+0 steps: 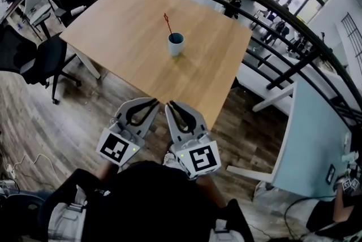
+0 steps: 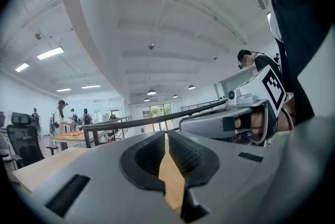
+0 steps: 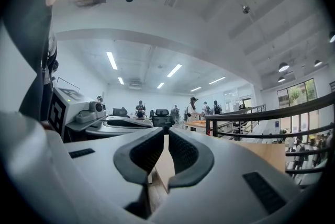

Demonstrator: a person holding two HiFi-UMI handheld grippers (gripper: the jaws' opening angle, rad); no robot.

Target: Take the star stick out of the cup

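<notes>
A small blue cup (image 1: 176,43) stands near the middle of the wooden table (image 1: 130,37). A thin red star stick (image 1: 167,21) rises out of the cup and leans to the far left. My left gripper (image 1: 154,101) and right gripper (image 1: 169,105) hang side by side close to my body, off the table's near corner and well short of the cup. Both are shut with nothing between the jaws. The left gripper view shows its own jaws (image 2: 166,137) closed tip to tip, and the right gripper view shows its jaws (image 3: 165,135) closed too. Neither gripper view shows the cup or stick.
Black office chairs (image 1: 35,58) stand to the table's left. A black railing (image 1: 294,31) curves behind the table. A pale desk (image 1: 314,133) sits at the right. Wooden floor (image 1: 68,122) lies under me. Several people (image 3: 194,110) stand far off.
</notes>
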